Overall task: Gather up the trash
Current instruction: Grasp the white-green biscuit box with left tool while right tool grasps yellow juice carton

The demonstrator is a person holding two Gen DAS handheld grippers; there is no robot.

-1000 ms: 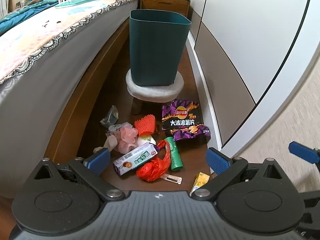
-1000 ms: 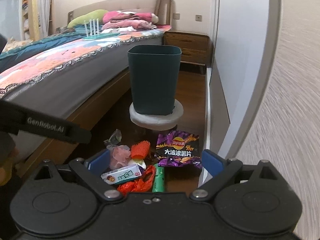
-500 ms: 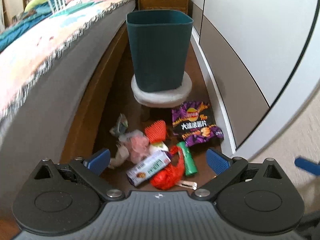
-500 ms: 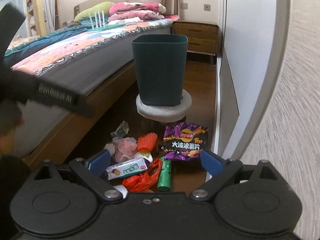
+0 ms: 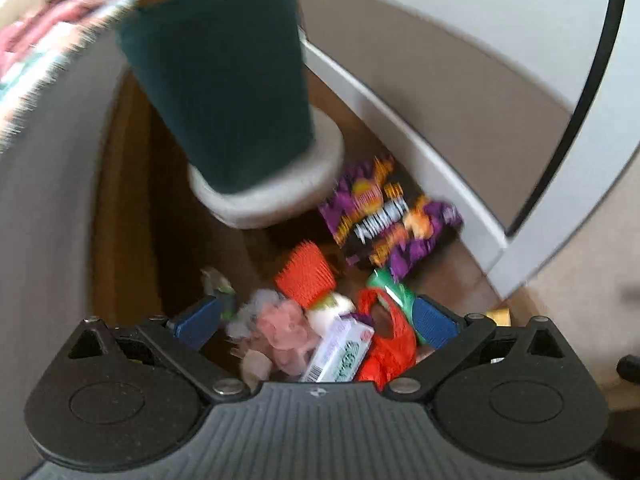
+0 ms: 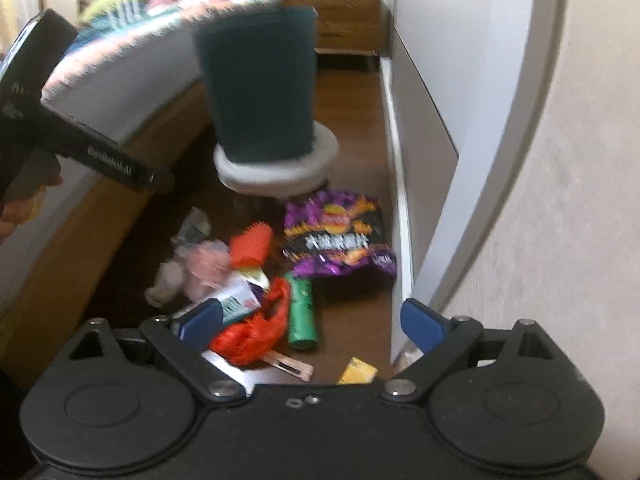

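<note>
Trash lies in a heap on the wooden floor: a purple chip bag [image 5: 384, 216] [image 6: 338, 236], an orange foam net [image 5: 306, 276] [image 6: 250, 246], a red plastic bag [image 5: 386, 346] [image 6: 256, 326], a green roll [image 6: 302, 312], a white carton [image 5: 340, 354] [image 6: 238, 300], and pink tissue [image 5: 282, 330] [image 6: 204, 266]. A dark teal bin [image 5: 224, 80] [image 6: 260, 80] stands on a round white stool [image 5: 276, 192] [image 6: 276, 168]. My left gripper [image 5: 314, 318] hangs open over the heap. My right gripper [image 6: 310, 318] is open, apart from the trash. Both views are blurred.
A bed [image 6: 132, 68] with a wooden frame runs along the left. A white wardrobe [image 6: 424, 80] and its baseboard close the right side. A small yellow packet [image 6: 358, 370] lies near the wardrobe corner. The left gripper's body [image 6: 80, 148] crosses the right wrist view.
Both grippers have dropped and moved closer to the trash heap, tilting. The left one now frames the carton, red bag and tissue between its open fingers.
</note>
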